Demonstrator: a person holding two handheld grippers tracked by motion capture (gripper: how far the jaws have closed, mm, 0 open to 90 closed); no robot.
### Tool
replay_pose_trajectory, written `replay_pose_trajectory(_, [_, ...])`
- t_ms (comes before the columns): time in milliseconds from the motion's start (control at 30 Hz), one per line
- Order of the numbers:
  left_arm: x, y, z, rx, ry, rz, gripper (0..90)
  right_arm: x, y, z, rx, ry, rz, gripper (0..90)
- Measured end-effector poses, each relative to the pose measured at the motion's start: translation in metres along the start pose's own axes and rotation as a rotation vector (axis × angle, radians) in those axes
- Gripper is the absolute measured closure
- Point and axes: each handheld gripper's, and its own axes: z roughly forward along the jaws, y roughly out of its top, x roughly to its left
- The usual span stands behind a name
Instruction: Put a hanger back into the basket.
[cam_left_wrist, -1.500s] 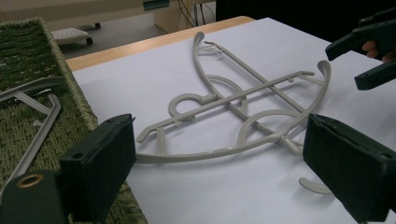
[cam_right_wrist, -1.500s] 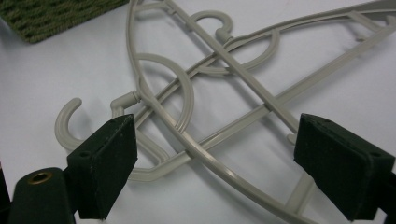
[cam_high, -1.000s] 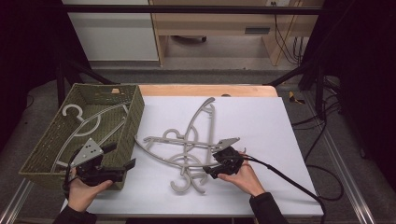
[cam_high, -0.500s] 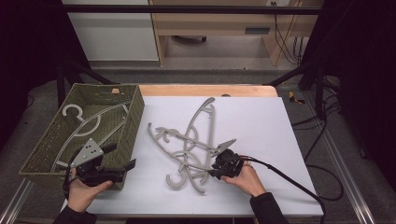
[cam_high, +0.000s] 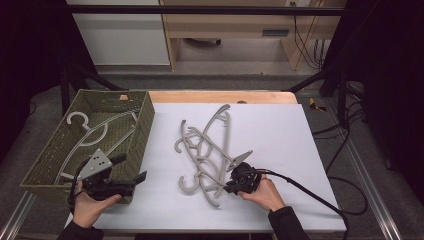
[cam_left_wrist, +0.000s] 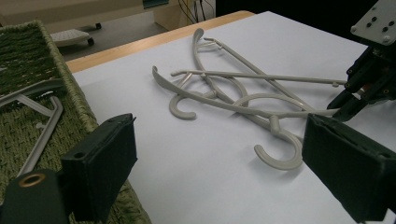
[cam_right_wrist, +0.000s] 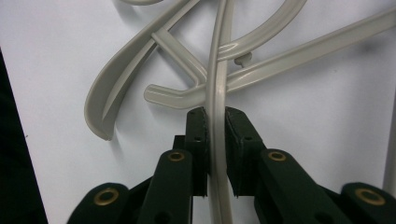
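No readable text, no labels, no brand marks, no numbers, no signs anywhere in the three views, nothing legible on any surface

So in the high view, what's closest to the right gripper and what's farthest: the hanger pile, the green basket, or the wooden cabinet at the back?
1. The hanger pile: on the white sheet; the right gripper has one hanger clamped in its jaws.
2. The green basket: at the table's left side, by the left gripper.
3. The wooden cabinet: on the floor beyond the table's far edge.
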Motion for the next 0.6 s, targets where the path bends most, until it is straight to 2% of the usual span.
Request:
replay_pose_trajectory(67, [0.000,0.000,0.000,0.003,-0.001,0.003,9.8,-0.001,0.000,0.000,-0.001,0.005,-0.012,81.2])
replay_pose_trajectory(200, [-0.002,0.001,0.000,0.003,0.000,0.012,9.9,0.000,0.000,0.001,-0.004,0.016,0.003,81.8])
replay_pose_trajectory(233, [-0.002,0.001,0.000,0.002,0.001,0.013,9.9,0.001,0.001,0.000,0.001,0.010,0.023,81.9])
replay_pose_trajectory(300, [-0.002,0.000,0.000,0.001,0.002,0.013,9.9,0.000,0.001,-0.003,-0.001,0.023,0.014,82.1])
replay_pose_trajectory(433, [-0.001,0.000,0.000,0.006,0.003,0.019,10.0,0.000,0.001,-0.010,-0.026,0.027,0.006,82.3])
replay_pose_trajectory(533, [-0.001,0.000,0.000,0.007,0.005,0.021,9.9,0.000,0.001,-0.018,-0.046,0.049,0.025,82.4])
replay_pose_trajectory(600, [-0.001,0.000,-0.001,0.005,0.005,0.021,10.0,0.000,0.001,-0.023,-0.068,0.060,0.020,82.4])
